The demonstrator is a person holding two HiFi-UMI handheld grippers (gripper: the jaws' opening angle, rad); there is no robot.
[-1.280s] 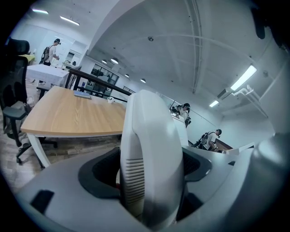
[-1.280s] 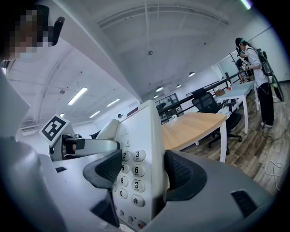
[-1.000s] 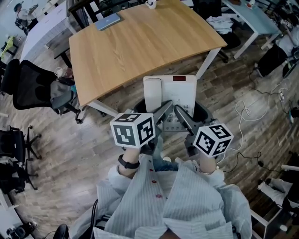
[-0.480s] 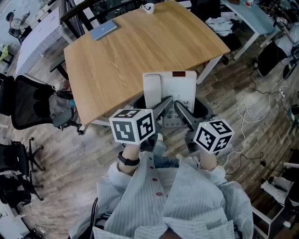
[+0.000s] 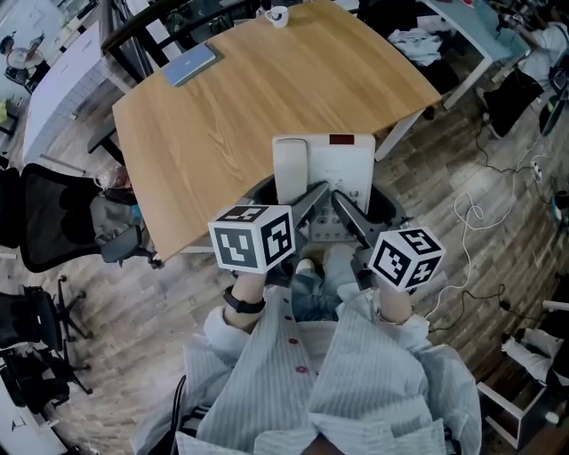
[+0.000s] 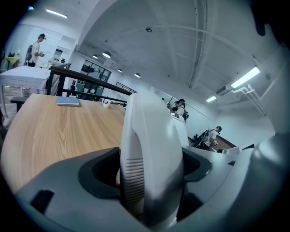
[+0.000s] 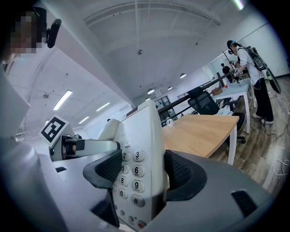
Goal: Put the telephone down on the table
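Observation:
A white desk telephone (image 5: 324, 178) with its handset on the left side hangs in the air at the near edge of the wooden table (image 5: 240, 98). My left gripper (image 5: 313, 197) is shut on the telephone's handset side (image 6: 152, 158). My right gripper (image 5: 340, 201) is shut on its keypad side (image 7: 136, 167). Both grippers' marker cubes (image 5: 253, 237) sit low in the head view, in front of my striped shirt. The telephone's near half is hidden behind the jaws.
On the table's far side lie a blue-grey notebook (image 5: 188, 63) and a white cup (image 5: 276, 15). Black office chairs (image 5: 67, 213) stand to the left on the wood floor. Cables (image 5: 471, 213) trail on the floor at right. Other people (image 7: 253, 72) stand near a far desk.
The table has drifted slightly nearer and leftward under the telephone in the head view. Both grippers keep the same hold on the telephone.

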